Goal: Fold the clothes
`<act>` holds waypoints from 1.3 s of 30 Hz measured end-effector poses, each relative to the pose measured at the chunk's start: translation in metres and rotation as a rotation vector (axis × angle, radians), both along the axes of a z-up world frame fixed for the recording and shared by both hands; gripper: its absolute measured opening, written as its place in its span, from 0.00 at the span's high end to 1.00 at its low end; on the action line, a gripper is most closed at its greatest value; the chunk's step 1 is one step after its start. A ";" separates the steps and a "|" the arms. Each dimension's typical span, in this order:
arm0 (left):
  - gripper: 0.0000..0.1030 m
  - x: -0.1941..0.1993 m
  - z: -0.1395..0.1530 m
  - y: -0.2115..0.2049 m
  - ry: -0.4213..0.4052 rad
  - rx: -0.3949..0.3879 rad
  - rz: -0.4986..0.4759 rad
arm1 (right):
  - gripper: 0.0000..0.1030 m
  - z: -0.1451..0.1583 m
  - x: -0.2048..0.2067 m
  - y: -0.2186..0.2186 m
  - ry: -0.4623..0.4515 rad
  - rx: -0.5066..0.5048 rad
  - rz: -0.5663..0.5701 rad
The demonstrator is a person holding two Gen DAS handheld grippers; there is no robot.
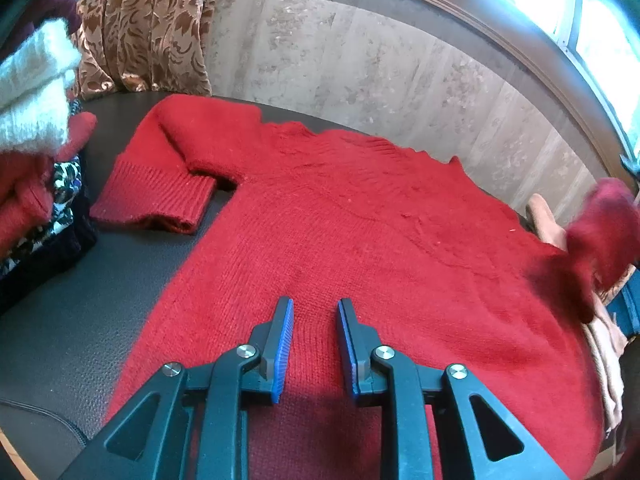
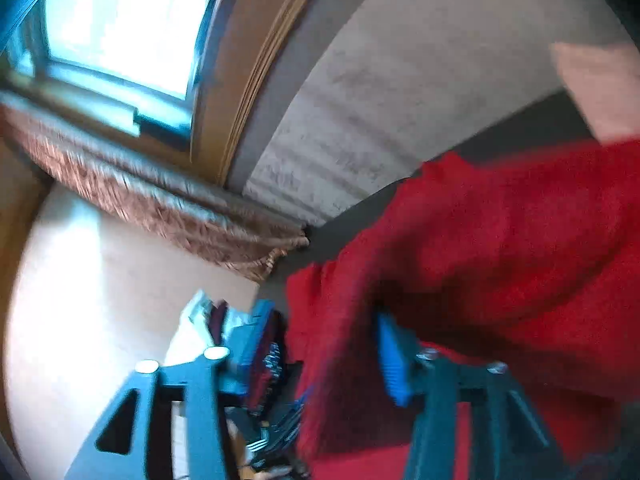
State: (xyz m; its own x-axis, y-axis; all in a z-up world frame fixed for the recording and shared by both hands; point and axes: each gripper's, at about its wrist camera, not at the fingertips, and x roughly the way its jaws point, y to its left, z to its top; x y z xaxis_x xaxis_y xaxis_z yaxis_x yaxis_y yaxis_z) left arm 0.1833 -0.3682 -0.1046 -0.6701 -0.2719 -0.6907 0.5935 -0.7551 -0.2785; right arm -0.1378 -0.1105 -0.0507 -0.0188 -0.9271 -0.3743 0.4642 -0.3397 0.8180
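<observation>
The dark leather-like surface [image 1: 60,328] served as the folding bed, broad enough to take a garment laid out whole. On it the red knitted sweater [image 1: 360,248] lay flat with its body spread wide and its neckline toward the wall [image 1: 360,72], an arrangement that exposes both sleeves for folding inward. The left-hand sleeve [image 1: 172,168] was already doubled back, its ribbed cuff [image 1: 156,200] resting just beside the body, probably as the first fold of the sequence. At the surface's left edge stood a pile of other clothes [image 1: 36,184], set apart so as not to interfere with the garment in work; a pale pinkish cloth [image 1: 600,340] lay at the right edge, partly under the sweater. A patterned curtain [image 1: 152,28] hung behind.

The right gripper [image 2: 320,356] appeared in a blurred view with red knit, apparently the other sleeve, draped between and over its fingers; the jaws stood moderately apart, and whether the blue pads [image 2: 392,364] pressed the fabric could not be told. A blurred red mass at the right edge of the left wrist view was presumably this lifted sleeve.

The left gripper [image 1: 316,344] hovered over the lower body of the sweater, jaws narrowly parted and holding nothing, seemingly stationed to steady the fabric.
</observation>
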 end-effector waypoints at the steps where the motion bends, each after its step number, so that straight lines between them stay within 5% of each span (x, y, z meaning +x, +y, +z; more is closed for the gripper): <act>1: 0.79 -0.001 0.002 0.000 -0.008 0.009 -0.009 | 0.37 0.001 0.004 -0.009 0.015 0.006 0.012; 6: 0.80 -0.007 0.023 0.005 0.039 0.122 -0.110 | 0.28 -0.020 0.022 0.000 0.102 0.128 -0.022; 9: 0.78 -0.027 0.037 0.029 0.047 0.083 -0.218 | 0.26 -0.046 0.044 0.025 0.185 0.279 -0.091; 13: 0.76 -0.058 0.043 0.070 0.004 -0.049 -0.379 | 0.25 -0.089 0.055 0.049 0.167 0.396 -0.157; 15: 0.71 -0.075 0.038 0.090 -0.037 -0.076 -0.486 | 0.25 -0.104 0.062 0.063 0.194 0.348 -0.175; 17: 0.70 -0.091 0.029 0.096 -0.075 0.018 -0.563 | 0.23 -0.109 0.069 0.074 0.240 0.269 -0.187; 19: 0.68 -0.101 0.022 0.089 -0.063 0.185 -0.559 | 0.16 -0.105 0.068 0.074 0.237 0.264 -0.171; 22: 0.63 -0.104 0.024 0.076 0.019 0.313 -0.506 | 0.09 -0.102 0.071 0.072 0.264 0.265 -0.138; 26: 0.56 -0.109 0.030 0.067 0.053 0.322 -0.460 | 0.06 -0.104 0.074 0.076 0.259 0.238 -0.128; 35: 0.56 -0.145 0.010 0.050 -0.035 0.365 -0.385 | 0.03 -0.103 0.079 0.074 0.262 0.223 -0.115; 37: 0.65 -0.153 0.002 0.037 -0.045 0.432 -0.329 | 0.01 -0.102 0.079 0.073 0.265 0.223 -0.109; 38: 0.86 -0.157 0.000 0.032 -0.042 0.456 -0.310 | 0.01 -0.103 0.079 0.073 0.265 0.223 -0.107; 39: 0.92 -0.160 0.002 0.026 -0.029 0.460 -0.294 | 0.01 -0.102 0.079 0.073 0.266 0.222 -0.106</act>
